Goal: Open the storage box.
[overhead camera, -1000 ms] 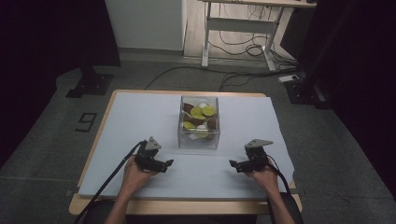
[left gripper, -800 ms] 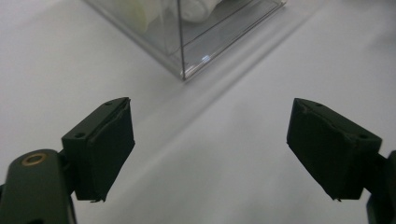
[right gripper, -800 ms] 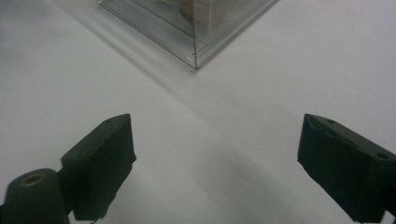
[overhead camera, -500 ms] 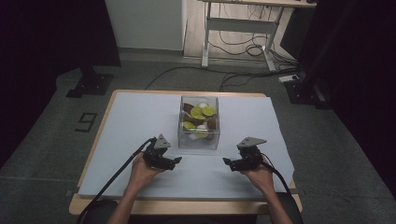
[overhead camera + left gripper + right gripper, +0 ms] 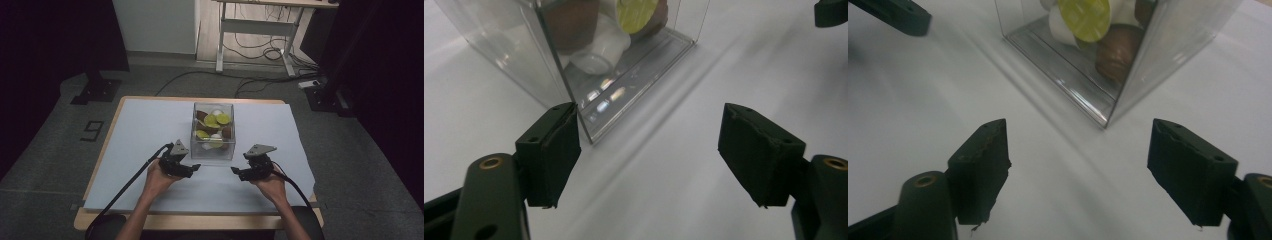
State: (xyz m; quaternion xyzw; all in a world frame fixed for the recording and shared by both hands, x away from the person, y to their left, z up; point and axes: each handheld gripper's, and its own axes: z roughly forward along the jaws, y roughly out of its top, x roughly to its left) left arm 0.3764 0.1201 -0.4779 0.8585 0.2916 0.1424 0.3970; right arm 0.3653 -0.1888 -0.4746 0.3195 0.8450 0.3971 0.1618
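A clear plastic box [image 5: 214, 131] stands mid-table, filled with small pods: yellow-lidded, brown and white ones. My left gripper [image 5: 193, 169] hovers just before the box's near left corner, and my right gripper [image 5: 235, 172] is off its near right corner; their tips point toward each other. In the left gripper view the box corner [image 5: 574, 100] lies just past the left gripper [image 5: 649, 145]. In the right gripper view the corner [image 5: 1108, 117] sits beyond the right gripper [image 5: 1080, 160]. Both pairs of jaws have just been closing but stand open with nothing between them.
A pale sheet [image 5: 145, 125] covers the wooden table [image 5: 200, 221]. Cables trail from both grippers toward the near edge. Past the table are a desk frame [image 5: 255, 30], floor cables and dark stands.
Both hands moved inward toward each other and slightly up, nearer the box's front corners. Both pairs of jaws narrowed.
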